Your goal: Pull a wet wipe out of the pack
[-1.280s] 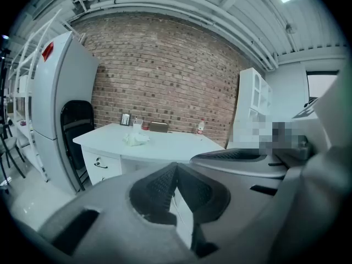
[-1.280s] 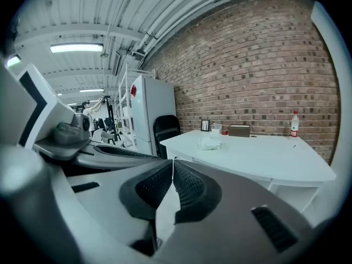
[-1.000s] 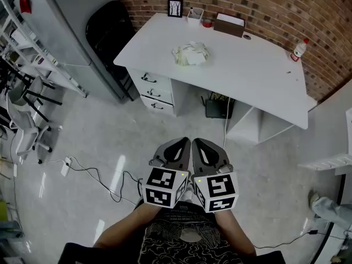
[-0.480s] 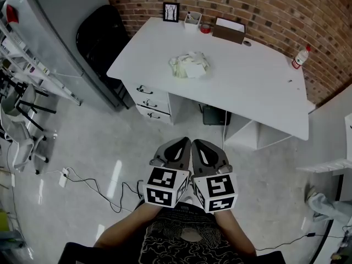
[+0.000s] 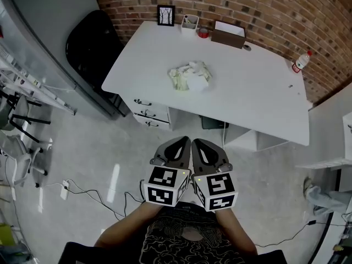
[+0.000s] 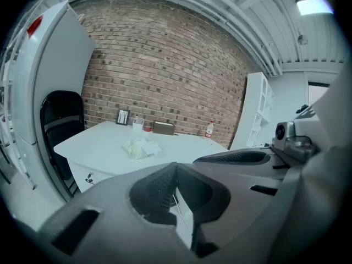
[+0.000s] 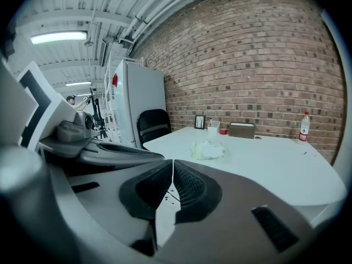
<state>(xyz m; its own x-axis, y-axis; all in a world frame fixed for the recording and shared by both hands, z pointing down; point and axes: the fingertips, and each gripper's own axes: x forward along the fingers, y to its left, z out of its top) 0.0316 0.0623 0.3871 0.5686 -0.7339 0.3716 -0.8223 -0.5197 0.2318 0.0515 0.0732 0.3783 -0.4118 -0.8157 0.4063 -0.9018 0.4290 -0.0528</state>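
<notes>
I hold left gripper (image 5: 179,146) and right gripper (image 5: 204,147) side by side over floor, both pressed together, empty; wipe pack (image 5: 190,76) on desk (image 5: 253,89), well apart

The table (image 5: 258,92) and wet wipe pack (image 5: 190,76) have drawn slightly nearer

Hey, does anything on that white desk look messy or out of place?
Only the wet wipe pack in the middle of the desk: loose white wipes lie crumpled in a heap on it. The picture frame, brown box and bottle stand tidily near the brick wall.
</notes>
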